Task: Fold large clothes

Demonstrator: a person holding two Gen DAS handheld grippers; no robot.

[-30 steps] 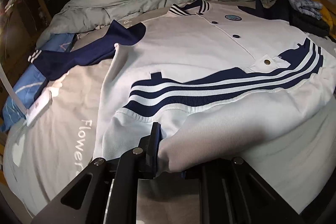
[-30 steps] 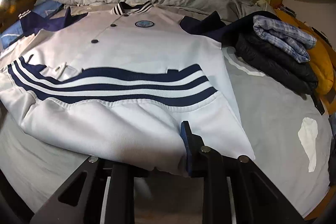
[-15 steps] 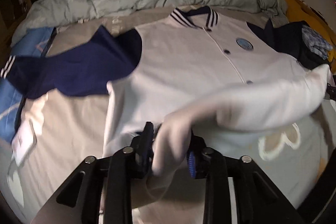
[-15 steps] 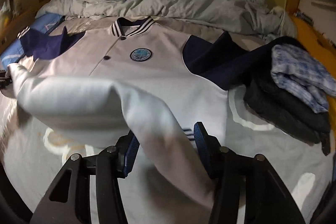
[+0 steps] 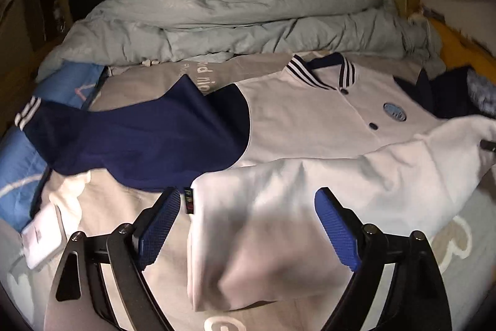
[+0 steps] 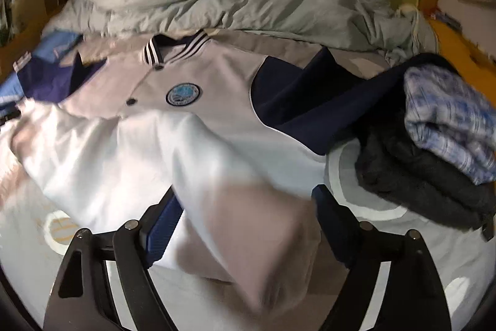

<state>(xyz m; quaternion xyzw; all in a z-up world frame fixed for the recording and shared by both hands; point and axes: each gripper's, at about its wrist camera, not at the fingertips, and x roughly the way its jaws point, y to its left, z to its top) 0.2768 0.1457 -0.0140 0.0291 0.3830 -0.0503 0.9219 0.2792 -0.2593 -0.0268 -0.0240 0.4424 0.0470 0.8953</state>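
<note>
A bed with a pale grey printed sheet [image 5: 124, 225] is filling both views, with a crumpled grey-green duvet [image 5: 235, 17] bunched across the top of each frame. On the sheet, a white varsity jacket with navy sleeves, a striped collar and a round blue chest badge [image 5: 310, 107] is lying front-up across the middle of the frame, its lower part doubled up over the body as a thick white band running across the lower half of both views. A stack of folded dark and blue-checked clothes [image 6: 434, 151] is sitting at the right edge of the right wrist view, touching the jacket's navy sleeve.

The left tongs [image 5: 248, 225] are standing wide apart, the fold's left corner lying loose between the blue pads [image 5: 161, 225]. The right tongs [image 6: 245, 225] are likewise spread, with the right corner draped between them; the cloth there is blurred.

To do this fold well, both corners probably need setting level, so the doubled edge runs straight below the badge. The navy sleeve [image 5: 130, 138] sprawling at the left centre likely wants folding inward next. The thick knit may spring back, so pressing the crease flat seems wise.
</note>
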